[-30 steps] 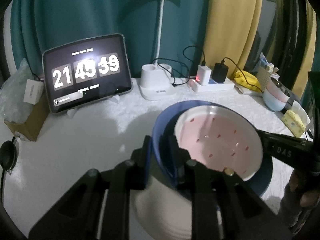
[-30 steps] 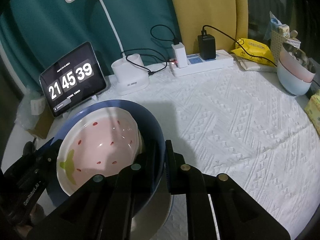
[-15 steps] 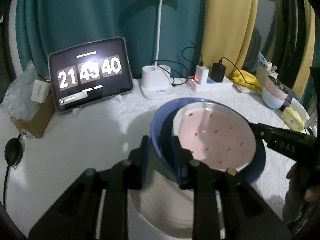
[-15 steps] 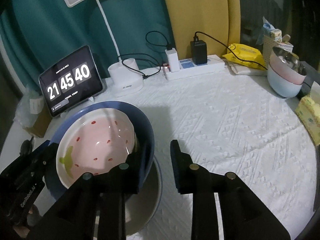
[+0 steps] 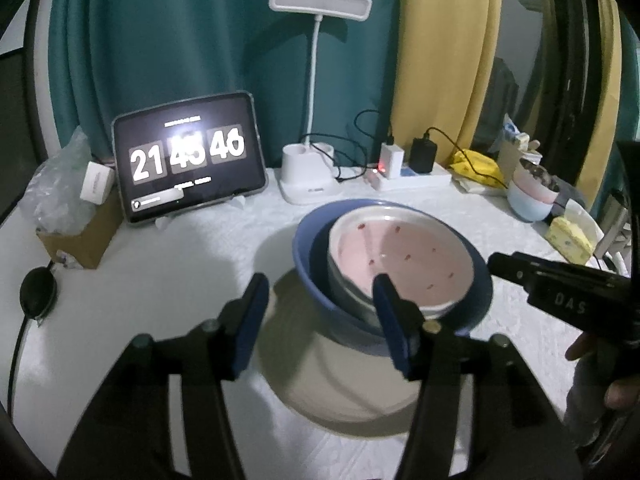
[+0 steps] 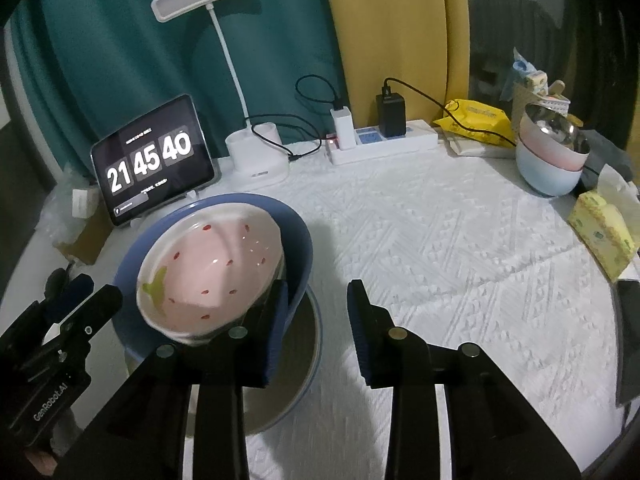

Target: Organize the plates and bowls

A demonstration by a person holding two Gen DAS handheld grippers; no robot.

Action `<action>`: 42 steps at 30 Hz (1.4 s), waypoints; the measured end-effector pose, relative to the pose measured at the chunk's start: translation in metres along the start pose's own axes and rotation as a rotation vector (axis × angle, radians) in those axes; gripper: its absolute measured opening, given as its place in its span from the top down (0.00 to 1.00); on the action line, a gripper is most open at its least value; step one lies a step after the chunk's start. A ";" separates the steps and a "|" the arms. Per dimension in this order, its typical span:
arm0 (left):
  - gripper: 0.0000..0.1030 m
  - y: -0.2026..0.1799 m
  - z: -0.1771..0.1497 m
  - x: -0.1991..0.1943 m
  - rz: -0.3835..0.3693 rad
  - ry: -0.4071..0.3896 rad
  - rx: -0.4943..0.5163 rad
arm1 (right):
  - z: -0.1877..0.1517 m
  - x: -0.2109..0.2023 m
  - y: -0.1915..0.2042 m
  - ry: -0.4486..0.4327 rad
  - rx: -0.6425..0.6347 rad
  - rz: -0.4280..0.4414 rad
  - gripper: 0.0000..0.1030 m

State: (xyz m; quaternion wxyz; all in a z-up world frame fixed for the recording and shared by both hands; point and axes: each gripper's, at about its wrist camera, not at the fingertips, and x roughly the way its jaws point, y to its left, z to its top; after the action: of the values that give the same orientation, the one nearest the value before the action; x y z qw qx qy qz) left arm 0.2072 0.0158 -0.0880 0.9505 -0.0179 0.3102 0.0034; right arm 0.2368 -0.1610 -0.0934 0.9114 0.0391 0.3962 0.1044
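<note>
Left wrist view is showing my left fingers (image 5: 256, 312) standing spread, having just been opening, with nothing pinched between them: the near rim of the blue bowl (image 5: 308, 256) is lying in the gap, but neither pad is pressing on it. In the right wrist view my right fingers (image 6: 360, 320) are also parted, having just been opening, the left one lying just beside the blue bowl's rim and the right one over the bare tablecloth (image 6: 460, 248), so I am holding nothing with either hand. I am judging that I am letting go of the stack, so I am keeping both sets of fingers wide and am planning to draw them back along their own line, without sweeping sideways, because a nudge on that rim could tip things. The pink strawberry bowl (image 6: 208, 272) is sitting tilted inside the blue bowl, leaning toward my right side, with another rim showing under it, and the blue bowl is resting on a wide pale plate (image 5: 340, 392) on the table (image 5: 132, 288). I am thinking the tilt needs watching before I pull away. The other stacked bowls (image 6: 550, 156) are waiting well apart at the far right edge, near the yellow packet (image 6: 478, 118), and the power strip (image 6: 380, 140) cables are lying behind.
</note>
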 end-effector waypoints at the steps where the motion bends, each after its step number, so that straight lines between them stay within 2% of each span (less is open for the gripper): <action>1: 0.46 -0.001 -0.001 -0.003 -0.001 -0.003 0.002 | -0.001 -0.002 0.000 -0.002 -0.001 -0.001 0.68; 3: 0.45 -0.002 -0.002 -0.009 0.000 -0.011 0.006 | -0.004 -0.007 0.001 -0.006 -0.004 -0.005 0.68; 6: 0.33 -0.002 -0.003 -0.017 -0.004 -0.027 0.005 | -0.007 -0.014 0.002 -0.013 -0.007 -0.010 0.68; 11: 0.28 -0.003 -0.005 -0.031 -0.012 -0.044 0.012 | -0.012 -0.028 0.005 -0.032 -0.012 -0.015 0.68; 13: 0.21 -0.004 -0.006 -0.037 -0.017 -0.054 0.017 | -0.015 -0.034 0.007 -0.041 -0.017 -0.018 0.68; 19: 0.12 -0.010 -0.009 -0.052 -0.025 -0.074 0.030 | -0.021 -0.050 0.013 -0.070 -0.032 -0.023 0.68; 36: 0.08 -0.022 -0.019 -0.098 -0.023 -0.133 0.034 | -0.037 -0.094 0.021 -0.141 -0.065 -0.037 0.66; 42: 0.07 -0.024 -0.018 -0.111 -0.027 -0.155 0.029 | -0.040 -0.111 0.021 -0.172 -0.073 -0.046 0.61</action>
State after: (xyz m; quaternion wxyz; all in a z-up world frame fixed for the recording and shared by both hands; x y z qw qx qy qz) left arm 0.1068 -0.0086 -0.0363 0.9718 -0.0082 0.2353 -0.0125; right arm 0.1307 -0.1654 -0.0386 0.9451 0.0056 0.3131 0.0939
